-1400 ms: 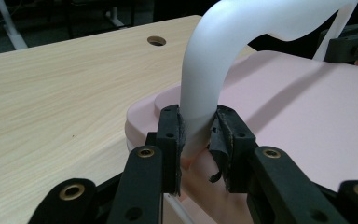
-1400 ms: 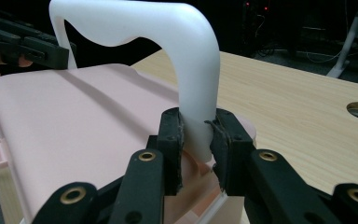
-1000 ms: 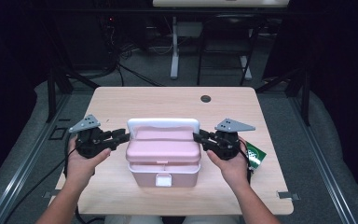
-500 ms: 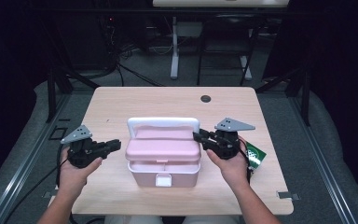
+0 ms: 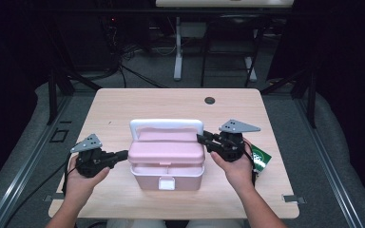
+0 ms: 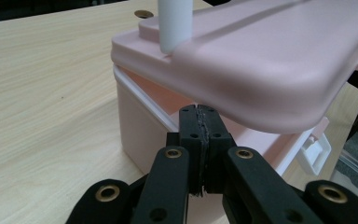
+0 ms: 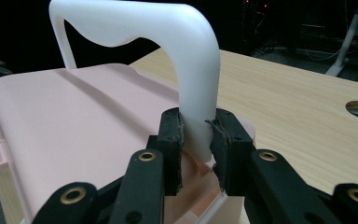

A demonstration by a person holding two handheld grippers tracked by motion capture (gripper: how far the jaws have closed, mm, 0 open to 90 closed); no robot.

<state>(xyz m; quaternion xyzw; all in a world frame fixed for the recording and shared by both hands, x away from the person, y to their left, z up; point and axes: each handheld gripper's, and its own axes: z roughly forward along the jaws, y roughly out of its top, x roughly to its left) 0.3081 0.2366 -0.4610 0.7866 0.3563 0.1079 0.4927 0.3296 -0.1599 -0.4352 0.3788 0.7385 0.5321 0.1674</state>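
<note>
Pale wood counter (image 5: 123, 109) with one round cable hole (image 5: 210, 100), set in a dark room; cables and desk legs lie on the floor behind. One pink box (image 5: 166, 161) stands at the counter's centre, with one white handle (image 5: 166, 124) upright, one white front latch (image 5: 165, 183), and the lid raised slightly off the base. Left gripper (image 5: 121, 155): fingers closed on nothing, tips just under the lid's left edge. Right gripper (image 5: 203, 138): fingers clamped on the handle's right post. One green item (image 5: 260, 158) lies partly hidden behind the right hand.
</note>
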